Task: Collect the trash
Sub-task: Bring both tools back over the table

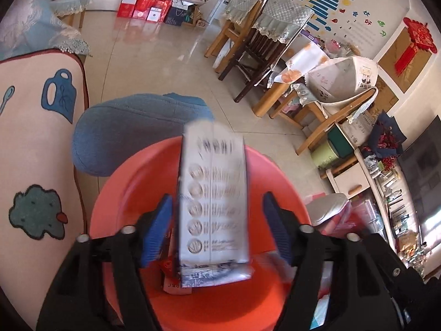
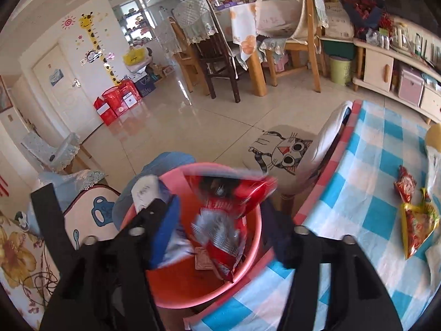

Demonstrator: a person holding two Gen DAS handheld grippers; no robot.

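Note:
In the left wrist view a white carton [image 1: 213, 201] with grey printing stands blurred between the blue pads of my left gripper [image 1: 217, 197]. There is a gap on each side of it, so the jaws are open, directly over the orange basin [image 1: 110, 193]. In the right wrist view a red and silver snack wrapper [image 2: 226, 215], also blurred, hangs loose between the open fingers of my right gripper [image 2: 215, 207] above the same basin [image 2: 182, 292]. The carton [image 2: 146, 190] shows at the basin's far left rim. Small scraps [image 1: 175, 285] lie on the basin floor.
The basin sits beside a table with a blue checked cloth [image 2: 372, 193], which carries a red wrapper [image 2: 405, 187] and a yellow-red wrapper [image 2: 419, 226]. A cat-print chair cushion [image 2: 284, 151] and a blue cushion [image 1: 132, 129] stand behind the basin. Dining chairs [image 1: 248, 55] are farther off.

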